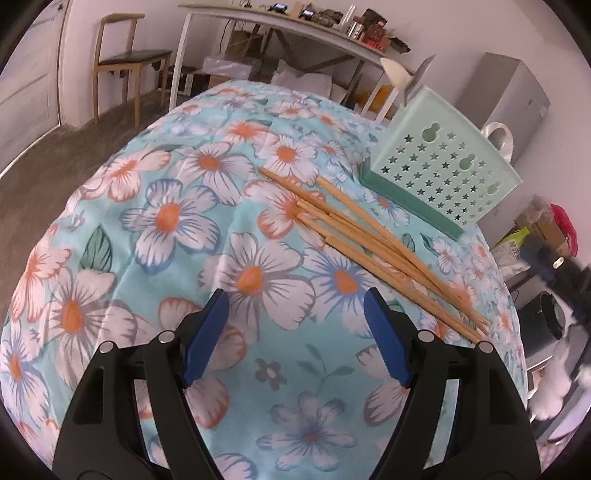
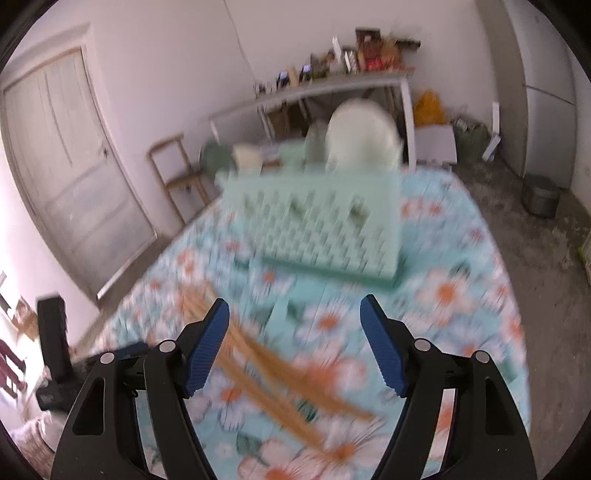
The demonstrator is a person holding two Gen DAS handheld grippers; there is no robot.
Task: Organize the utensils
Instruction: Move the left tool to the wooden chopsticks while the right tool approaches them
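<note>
Several wooden chopsticks [image 1: 373, 247] lie in a loose bundle on the floral tablecloth [image 1: 184, 229], just in front of a mint-green perforated utensil holder [image 1: 443, 173] that has a white utensil [image 1: 395, 72] sticking out of its top. My left gripper [image 1: 295, 306] hovers open over the cloth, with the chopsticks ahead and to its right. In the blurred right wrist view, my right gripper [image 2: 295, 314] is open above the chopsticks [image 2: 280, 373], which run under and between its fingers. The holder [image 2: 321, 225] stands beyond it with white utensils [image 2: 364, 136] inside.
A wooden chair [image 1: 122, 59] and a long cluttered white table [image 1: 295, 26] stand behind the covered table. A grey cabinet [image 1: 513, 96] sits to the right. A door [image 2: 70, 162] and a small bin [image 2: 541, 195] show in the right wrist view.
</note>
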